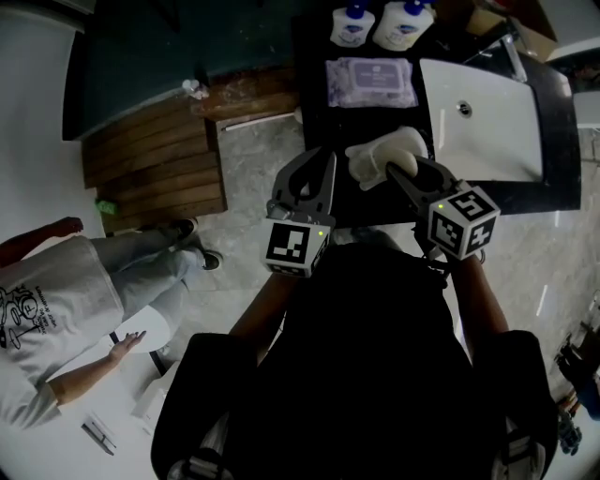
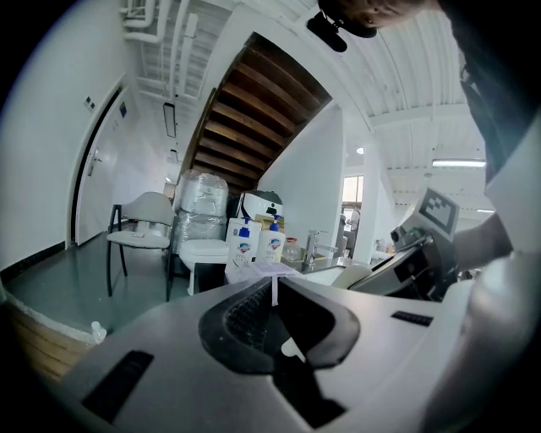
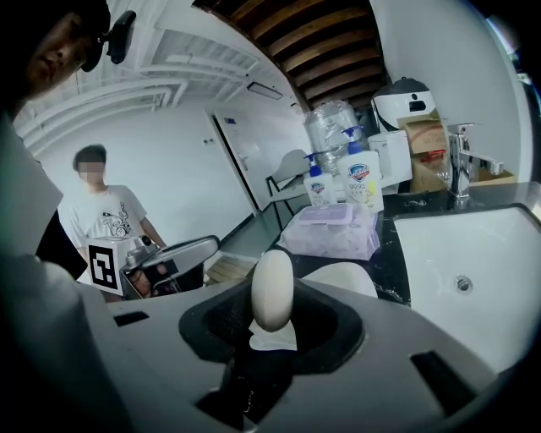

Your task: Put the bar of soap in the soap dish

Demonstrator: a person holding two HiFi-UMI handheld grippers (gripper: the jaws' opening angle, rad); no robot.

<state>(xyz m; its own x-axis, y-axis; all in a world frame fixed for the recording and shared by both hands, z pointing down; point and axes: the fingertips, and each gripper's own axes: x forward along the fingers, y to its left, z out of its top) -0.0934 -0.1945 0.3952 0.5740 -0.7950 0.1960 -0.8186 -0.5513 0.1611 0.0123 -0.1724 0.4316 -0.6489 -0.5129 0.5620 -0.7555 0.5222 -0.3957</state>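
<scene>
An oval cream bar of soap (image 3: 272, 283) stands on end between the pads of my right gripper (image 3: 272, 311), which is shut on it. Just beyond the jaws lies the white soap dish (image 3: 345, 277) on the black counter. In the head view the right gripper (image 1: 401, 172) reaches over the dish (image 1: 375, 155), and the soap cannot be told apart from it there. My left gripper (image 1: 302, 184) hovers left of the dish, off the counter's edge. Its jaws (image 2: 273, 292) are shut with nothing in them.
A white sink basin (image 1: 480, 117) with a faucet (image 3: 461, 161) lies right of the dish. A purple wipes pack (image 1: 370, 82) and two soap pump bottles (image 1: 380, 23) stand behind it. A person (image 1: 52, 309) in a white T-shirt stands at lower left.
</scene>
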